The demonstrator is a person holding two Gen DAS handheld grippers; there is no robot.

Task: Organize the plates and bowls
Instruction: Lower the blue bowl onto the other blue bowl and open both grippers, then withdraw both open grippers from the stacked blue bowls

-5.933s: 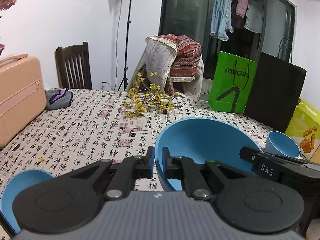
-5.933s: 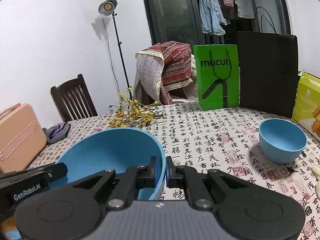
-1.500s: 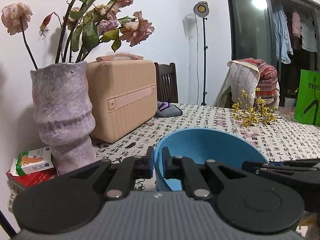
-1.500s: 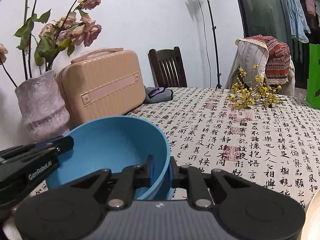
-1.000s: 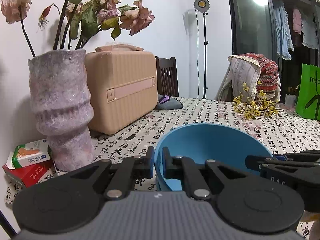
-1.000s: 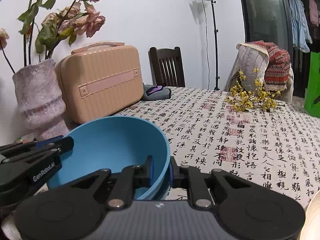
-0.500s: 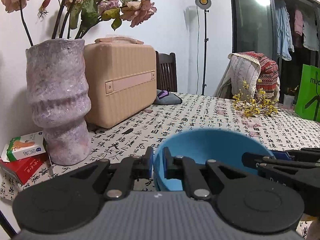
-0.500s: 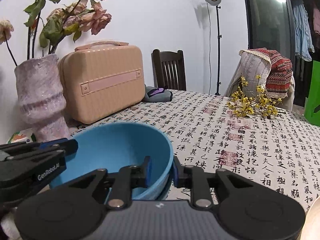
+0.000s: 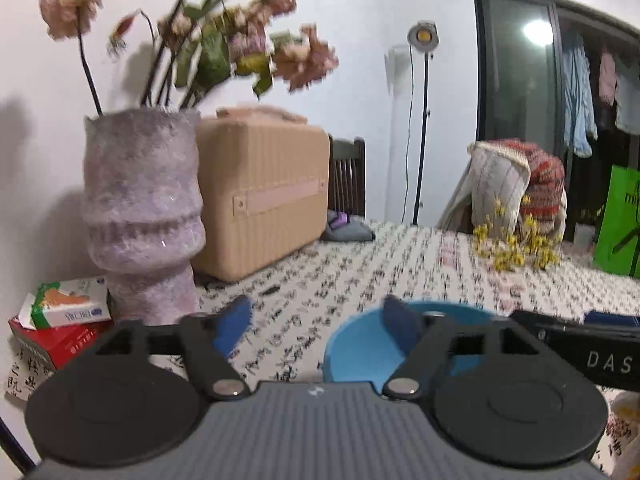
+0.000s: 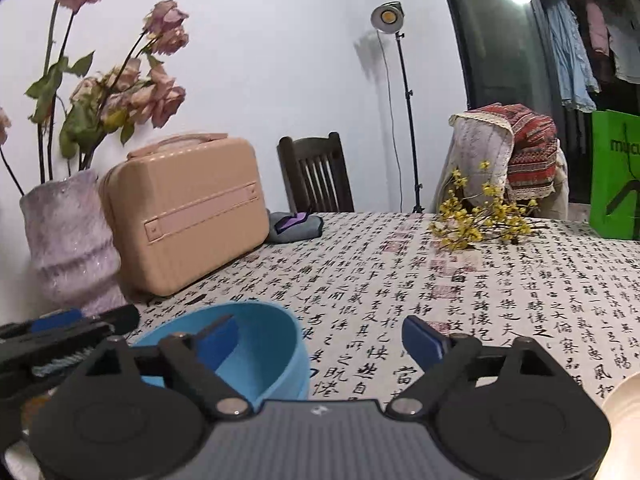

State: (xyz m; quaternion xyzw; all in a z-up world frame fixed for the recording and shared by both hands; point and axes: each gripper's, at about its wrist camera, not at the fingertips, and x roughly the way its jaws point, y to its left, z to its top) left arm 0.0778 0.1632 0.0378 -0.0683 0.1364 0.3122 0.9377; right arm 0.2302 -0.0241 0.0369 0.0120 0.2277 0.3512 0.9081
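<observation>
A blue bowl (image 9: 360, 354) (image 10: 266, 338) rests on the calligraphy-print tablecloth (image 10: 460, 300), close in front of both grippers. My left gripper (image 9: 316, 318) has its jaws opening. Its right finger (image 9: 396, 320) hangs over the bowl's inside, its left finger outside the rim, and neither pad presses the bowl. My right gripper (image 10: 322, 338) is opening wide too. Its left finger (image 10: 222, 338) is over the bowl's hollow and its right finger (image 10: 422, 342) over the cloth. Each gripper shows at the edge of the other's view.
A purple vase (image 9: 140, 208) of dried roses and a peach case (image 10: 184, 208) stand left of the bowl, with small boxes (image 9: 60, 320) beside the vase. Further back are a yellow flower sprig (image 10: 476, 216), a chair (image 10: 316, 172) and a green bag (image 10: 616, 176). A cream rim (image 10: 624, 416) shows lower right.
Both grippers were shut on the blue bowl's rim; now both stand wide and have let it go. The bowl sits lower in both views.
</observation>
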